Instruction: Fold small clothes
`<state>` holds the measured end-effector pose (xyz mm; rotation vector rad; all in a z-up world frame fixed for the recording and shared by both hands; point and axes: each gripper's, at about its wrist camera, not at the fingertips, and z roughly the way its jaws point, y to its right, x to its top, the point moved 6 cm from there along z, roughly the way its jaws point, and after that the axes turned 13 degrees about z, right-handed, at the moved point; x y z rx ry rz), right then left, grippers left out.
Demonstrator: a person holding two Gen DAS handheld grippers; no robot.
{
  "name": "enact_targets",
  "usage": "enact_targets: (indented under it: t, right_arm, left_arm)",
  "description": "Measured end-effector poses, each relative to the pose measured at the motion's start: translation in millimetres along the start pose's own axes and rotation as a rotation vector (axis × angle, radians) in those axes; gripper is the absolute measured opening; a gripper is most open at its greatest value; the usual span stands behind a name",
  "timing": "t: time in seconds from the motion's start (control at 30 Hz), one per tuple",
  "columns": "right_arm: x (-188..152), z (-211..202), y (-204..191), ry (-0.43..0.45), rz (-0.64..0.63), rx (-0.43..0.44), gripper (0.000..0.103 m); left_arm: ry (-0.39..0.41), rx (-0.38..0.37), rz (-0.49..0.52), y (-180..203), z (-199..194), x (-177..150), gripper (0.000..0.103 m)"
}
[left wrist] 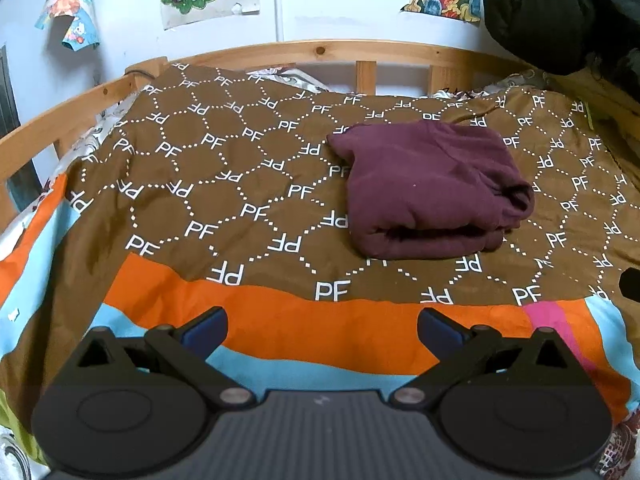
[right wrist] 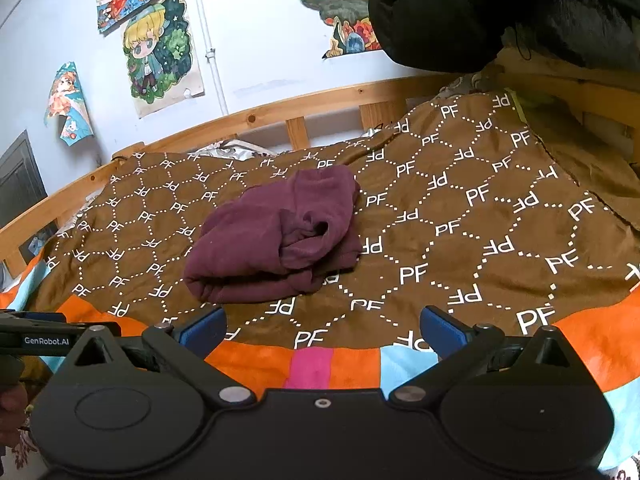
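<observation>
A dark maroon garment (left wrist: pixel 428 192) lies folded into a thick bundle on the brown patterned bedcover (left wrist: pixel 224 168); it also shows in the right wrist view (right wrist: pixel 276 240), with a rumpled end on its right side. My left gripper (left wrist: pixel 322 328) is open and empty, held back from the garment over the cover's orange band. My right gripper (right wrist: pixel 323 330) is open and empty, just short of the garment's near edge. The left gripper's body shows at the left edge of the right wrist view (right wrist: pixel 44 338).
A wooden bed rail (left wrist: pixel 320 50) runs along the far and left sides. Posters (right wrist: pixel 160 52) hang on the white wall behind. A black padded coat (right wrist: pixel 480 12) hangs at the upper right. Striped bedding (left wrist: pixel 280 340) lies along the near edge.
</observation>
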<state>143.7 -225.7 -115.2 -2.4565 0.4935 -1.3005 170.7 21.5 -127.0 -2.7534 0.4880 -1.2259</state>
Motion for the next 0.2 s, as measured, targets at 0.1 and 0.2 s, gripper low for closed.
enact_targets:
  t: [0.1,0.2]
  right_arm:
    - [-1.2,0.6,0.8,-0.005,0.001,0.000,0.102]
    - [-2.0,1.7,0.5,-0.010,-0.002,0.000,0.102]
  left_arm:
    - [-0.004,-0.003,-0.007,-1.1,0.5,-1.0,0.103]
    - [-0.008,-0.011,-0.014,-1.9,0.3,-1.5,0.103]
